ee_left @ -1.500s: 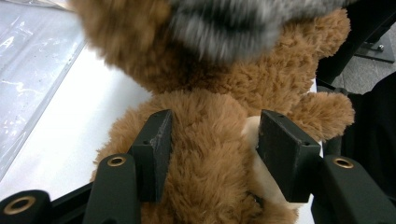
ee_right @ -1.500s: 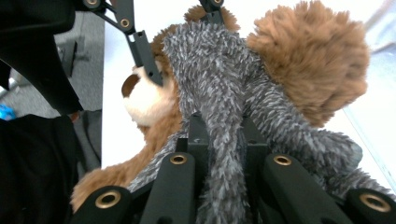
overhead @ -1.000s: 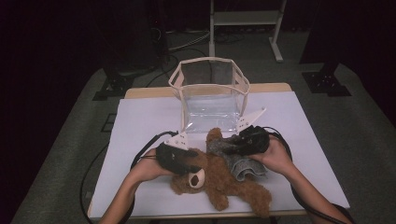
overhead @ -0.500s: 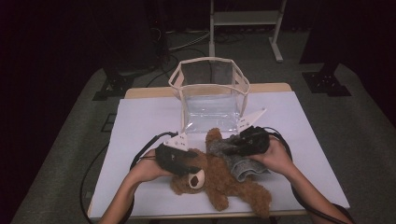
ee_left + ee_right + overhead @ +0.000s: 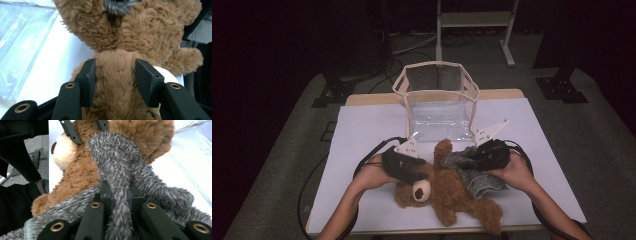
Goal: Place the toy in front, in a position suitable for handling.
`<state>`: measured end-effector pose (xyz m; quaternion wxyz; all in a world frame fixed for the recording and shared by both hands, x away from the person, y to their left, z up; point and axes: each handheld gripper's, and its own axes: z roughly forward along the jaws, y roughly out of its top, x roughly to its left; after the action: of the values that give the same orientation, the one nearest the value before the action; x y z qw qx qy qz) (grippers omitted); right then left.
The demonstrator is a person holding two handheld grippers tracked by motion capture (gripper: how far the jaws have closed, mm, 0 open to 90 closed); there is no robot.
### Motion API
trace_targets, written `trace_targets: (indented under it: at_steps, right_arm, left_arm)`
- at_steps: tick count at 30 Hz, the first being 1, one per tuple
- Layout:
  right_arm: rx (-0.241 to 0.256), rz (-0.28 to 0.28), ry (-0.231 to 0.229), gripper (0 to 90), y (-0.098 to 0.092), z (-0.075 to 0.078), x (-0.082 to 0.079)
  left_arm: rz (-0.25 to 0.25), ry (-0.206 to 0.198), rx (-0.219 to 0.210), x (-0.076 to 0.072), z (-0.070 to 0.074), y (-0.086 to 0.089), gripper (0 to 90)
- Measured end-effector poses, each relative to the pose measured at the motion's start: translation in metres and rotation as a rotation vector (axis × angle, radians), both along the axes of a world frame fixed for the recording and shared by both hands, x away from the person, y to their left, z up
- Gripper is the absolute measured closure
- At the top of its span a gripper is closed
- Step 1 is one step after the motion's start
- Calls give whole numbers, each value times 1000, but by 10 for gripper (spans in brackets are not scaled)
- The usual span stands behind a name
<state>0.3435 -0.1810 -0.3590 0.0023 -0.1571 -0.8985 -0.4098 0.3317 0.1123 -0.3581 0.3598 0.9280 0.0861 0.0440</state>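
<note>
A brown teddy bear [image 5: 447, 192] lies on its back near the table's front edge, its cream muzzle [image 5: 421, 191] turned to the left. My left gripper [image 5: 422, 175] is at its head; in the left gripper view the two jaws [image 5: 116, 72] press into a bulge of brown fur [image 5: 116, 95] that fills the gap. A grey fuzzy cloth [image 5: 474, 175] drapes over the bear's right side. My right gripper [image 5: 461, 162] is shut on a raised fold of that cloth [image 5: 117, 167], with the bear [image 5: 75, 177] right behind it.
A clear plastic box [image 5: 437, 100] with a pale rim stands open-topped just behind the bear at mid table. The white table top [image 5: 362, 130] has bare room to the left and right. Gripper cables loop beside both hands. A dark floor surrounds the table.
</note>
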Motion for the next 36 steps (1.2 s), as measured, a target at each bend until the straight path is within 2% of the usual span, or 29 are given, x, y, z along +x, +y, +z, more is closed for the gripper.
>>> trace_targets:
  at_steps: [3,6,15,18,21,25,29,32,36]
  right_arm:
    - [5,0,-7,782,-6,1,-2]
    - [4,-14,-16,782,-19,3,-5]
    - [1,-122,12,782,-71,-9,-7]
    - [21,-157,28,782,-85,-13,-5]
    - [37,-165,24,782,-86,-9,-6]
    - [41,-130,-7,782,-75,1,-9]
    - [11,-101,-20,781,-65,2,-12]
    - [11,-112,3,782,-72,-5,-11]
    - [12,-172,41,781,-97,-16,-10]
  left_arm:
    - [10,15,-9,-1,-3,3,539]
    - [14,15,-11,-2,-4,5,543]
    - [17,23,-21,-1,-5,5,542]
    - [16,27,-24,0,-5,6,541]
    - [10,30,-24,1,-5,6,537]
    - [9,29,-23,1,-5,6,534]
    - [10,26,-30,0,-6,7,534]
    - [12,25,-33,0,-6,7,534]
    - [14,26,-40,0,-7,7,533]
